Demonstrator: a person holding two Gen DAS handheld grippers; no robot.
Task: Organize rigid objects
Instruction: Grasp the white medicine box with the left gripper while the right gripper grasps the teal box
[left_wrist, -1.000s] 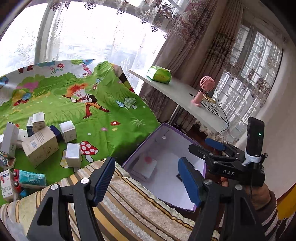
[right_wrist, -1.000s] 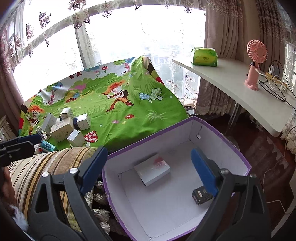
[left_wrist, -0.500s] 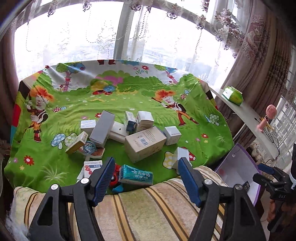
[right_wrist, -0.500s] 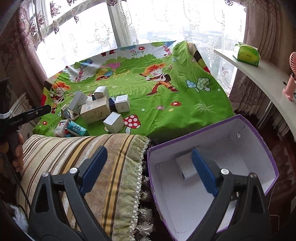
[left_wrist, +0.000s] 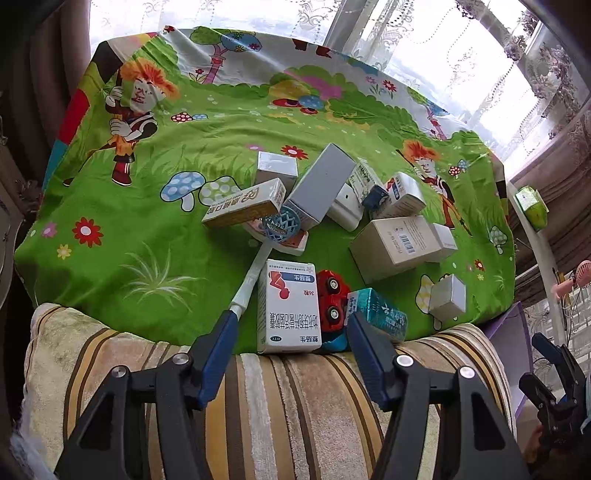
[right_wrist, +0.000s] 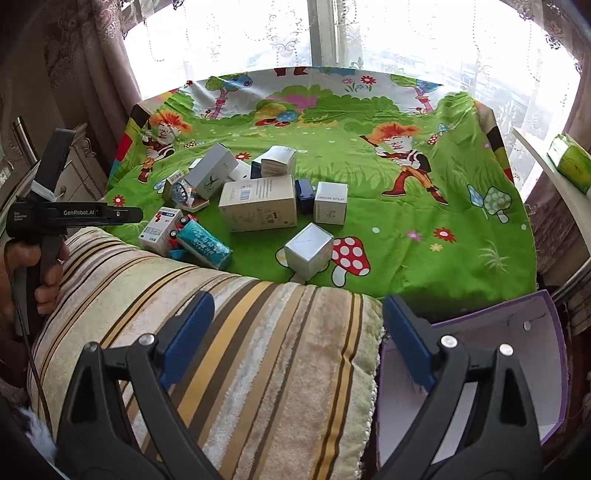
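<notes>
A pile of small boxes lies on the green cartoon cloth (left_wrist: 155, 236). Nearest me is a white medicine box (left_wrist: 290, 306), with a red toy car (left_wrist: 332, 299) and a teal box (left_wrist: 380, 314) beside it. My left gripper (left_wrist: 291, 350) hovers over the cloth's near edge. Its jaws are closing with the medicine box just ahead of them, and the pads do not touch it. My right gripper (right_wrist: 295, 332) stands open over the striped cushion (right_wrist: 240, 332), holding nothing. The purple box (right_wrist: 546, 332) with a white inside sits at its lower right.
A large white box (right_wrist: 258, 206), a silver cube (right_wrist: 308, 251), a grey box (left_wrist: 325, 184) and a blue mesh scoop (left_wrist: 280, 227) crowd the pile. A hand (right_wrist: 44, 266) holds the left gripper. A white desk (right_wrist: 557, 192) with a green tissue pack (right_wrist: 570, 162) stands at the right.
Both views have swung left, away from the purple box and onto the pile on the green cloth. The left jaws stand narrower than before. The right jaws are as wide as before.
</notes>
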